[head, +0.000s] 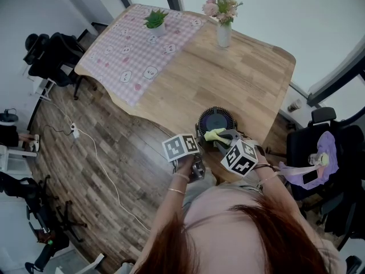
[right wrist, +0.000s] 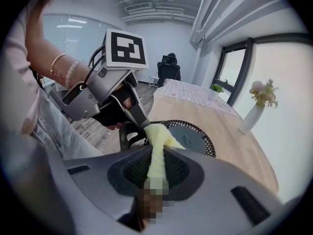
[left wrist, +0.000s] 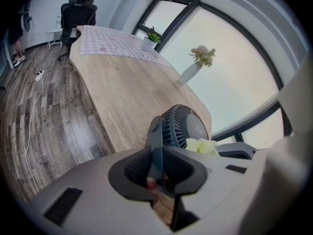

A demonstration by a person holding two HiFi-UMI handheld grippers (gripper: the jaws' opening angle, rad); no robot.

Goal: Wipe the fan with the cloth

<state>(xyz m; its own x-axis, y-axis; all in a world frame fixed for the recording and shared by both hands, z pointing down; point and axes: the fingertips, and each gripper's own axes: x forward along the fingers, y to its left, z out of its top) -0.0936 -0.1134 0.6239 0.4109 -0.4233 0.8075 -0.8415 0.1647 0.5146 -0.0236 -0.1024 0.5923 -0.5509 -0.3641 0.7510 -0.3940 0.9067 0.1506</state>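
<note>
Closest to the lens, right gripper view: your right gripper [right wrist: 157,166] has its jaws closed on a narrow twist of the yellow cloth [right wrist: 161,137]. The cloth's free end lies bunched on the grille rim of the fan [right wrist: 195,140]. Left gripper view: your left gripper [left wrist: 156,164] is clamped on the fan's dark stand arm [left wrist: 156,133], steadying it. The fan sits on the wooden table [head: 245,79], at the edge nearest you, grille facing up.

Risks, as judged:
- The cloth grip is thin. A hard drag across the slats could pull the twist out of the jaws or snag the fabric in a slot.
- The fan is at the table edge. A push toward you, with only the thin arm held, could pivot it or slide it off.
- The two grippers work almost touching. A wide stroke could knock the right one into the left and jar the clamp.

View notes:
- Head view alone shows the fan's place at the table edge, with the vase [head: 223,34] well apart. Both sets of jaws are hidden under the marker cubes.
- Left gripper view alone shows the clamp on the arm. The cloth appears only as a pale lump beside the fan.
- Right gripper view alone shows the cloth pinch, and the left gripper's tip just beside the cloth.
</note>
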